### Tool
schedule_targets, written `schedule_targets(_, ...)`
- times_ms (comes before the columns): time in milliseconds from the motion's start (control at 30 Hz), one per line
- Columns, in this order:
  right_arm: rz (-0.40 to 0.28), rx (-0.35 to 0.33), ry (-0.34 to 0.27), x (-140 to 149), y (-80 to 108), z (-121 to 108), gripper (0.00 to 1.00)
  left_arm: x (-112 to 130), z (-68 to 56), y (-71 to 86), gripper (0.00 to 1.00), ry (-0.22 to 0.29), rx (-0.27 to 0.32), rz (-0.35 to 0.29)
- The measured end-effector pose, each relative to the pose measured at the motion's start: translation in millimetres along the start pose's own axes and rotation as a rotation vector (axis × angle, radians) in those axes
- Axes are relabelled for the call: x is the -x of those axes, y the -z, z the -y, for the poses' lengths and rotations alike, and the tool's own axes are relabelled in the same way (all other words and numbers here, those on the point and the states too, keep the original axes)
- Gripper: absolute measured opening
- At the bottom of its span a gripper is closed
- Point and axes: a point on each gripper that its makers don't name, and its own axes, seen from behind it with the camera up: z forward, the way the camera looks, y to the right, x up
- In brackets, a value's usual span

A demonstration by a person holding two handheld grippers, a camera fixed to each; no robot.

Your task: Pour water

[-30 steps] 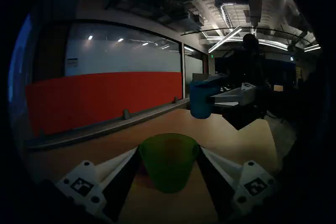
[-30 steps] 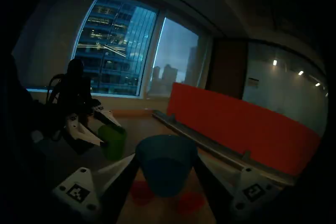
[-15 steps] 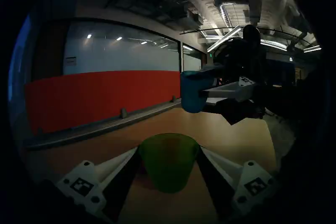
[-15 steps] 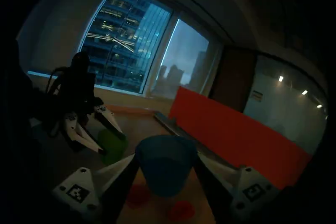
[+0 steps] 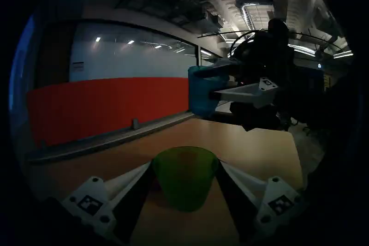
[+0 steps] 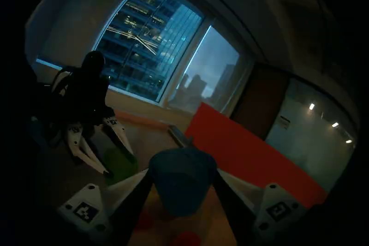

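Dim office, wooden table (image 5: 258, 140). Left gripper (image 5: 185, 166) clamps green cup (image 5: 185, 186) down near it; right gripper (image 6: 182, 174) clamps blue cup (image 6: 182, 195), raised higher. Cups look light, thin-walled, squashy: grip mid-wall, gently.

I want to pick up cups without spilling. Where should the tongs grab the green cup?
Grab the green cup around the middle of its side wall, coming in level from the side, one finger on each side. It is upright with its open mouth up and gets wider toward the top, so it likely won't slip down. The left tongs hold it just so.
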Motion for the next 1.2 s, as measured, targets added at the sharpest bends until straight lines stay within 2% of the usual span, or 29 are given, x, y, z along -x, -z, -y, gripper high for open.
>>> schedule_targets(600,-0.017,-0.005,0.16,-24.9,-24.7,-5.8,0.9,0.7,-3.6,-0.8,0.88,0.002,0.01,0.0)
schedule_targets(1200,-0.02,0.01,0.329,-33.5,-41.9,-13.4,0.9,-1.7,-8.7,-3.6,0.88,-0.001,0.02,0.0)
